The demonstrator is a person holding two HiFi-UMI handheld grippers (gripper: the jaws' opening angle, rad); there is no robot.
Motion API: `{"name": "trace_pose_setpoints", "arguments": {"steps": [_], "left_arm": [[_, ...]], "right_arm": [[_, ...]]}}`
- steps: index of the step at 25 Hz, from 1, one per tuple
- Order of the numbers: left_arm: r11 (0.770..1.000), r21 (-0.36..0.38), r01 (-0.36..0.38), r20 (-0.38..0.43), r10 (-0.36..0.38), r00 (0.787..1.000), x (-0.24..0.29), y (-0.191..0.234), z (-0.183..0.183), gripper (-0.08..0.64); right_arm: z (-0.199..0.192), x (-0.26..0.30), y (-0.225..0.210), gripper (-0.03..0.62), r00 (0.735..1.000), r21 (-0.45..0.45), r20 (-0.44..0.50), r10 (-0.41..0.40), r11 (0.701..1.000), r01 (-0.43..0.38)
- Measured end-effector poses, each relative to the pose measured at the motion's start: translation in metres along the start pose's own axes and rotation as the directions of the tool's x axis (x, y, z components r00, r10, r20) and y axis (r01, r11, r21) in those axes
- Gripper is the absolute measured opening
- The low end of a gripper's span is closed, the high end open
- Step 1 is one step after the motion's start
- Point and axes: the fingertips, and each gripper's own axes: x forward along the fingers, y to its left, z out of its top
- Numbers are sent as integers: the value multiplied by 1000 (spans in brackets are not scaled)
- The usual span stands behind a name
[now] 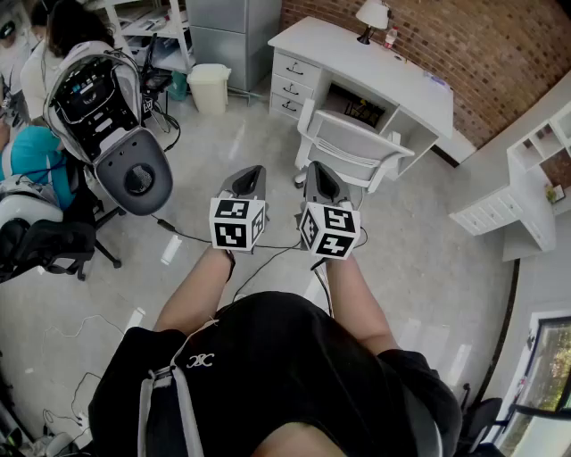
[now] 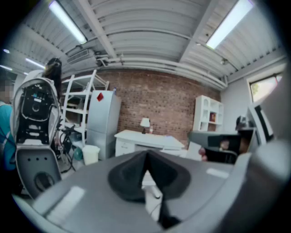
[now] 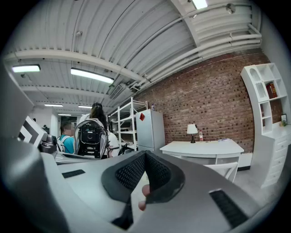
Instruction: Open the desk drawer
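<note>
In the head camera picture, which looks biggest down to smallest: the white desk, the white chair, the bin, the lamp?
Largest to smallest:
white desk
white chair
bin
lamp
The bin and lamp look close, and the picture's top edge cuts the lamp, so that last pair is unsure.

the floor (image 1: 428, 268) and white desk (image 1: 375, 62) are seen steeply from above in the head view. from lower, level and far off, that desk is shared by both gripper views.
</note>
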Motion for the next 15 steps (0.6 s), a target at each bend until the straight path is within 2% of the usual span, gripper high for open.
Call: {"name": "trace_pose_setpoints", "arguments": {"steps": [7, 15], "left_arm": [[1000, -17, -3, -17, 3, 1000, 3, 14, -3, -2], [1000, -19, 8, -47, -9, 999, 0, 44, -15, -2]], "right_arm": [[0, 12, 12, -5, 1000, 16, -2, 26, 1000, -26], [-17, 31, 41, -5, 999, 42, -28, 43, 998, -42]]}}
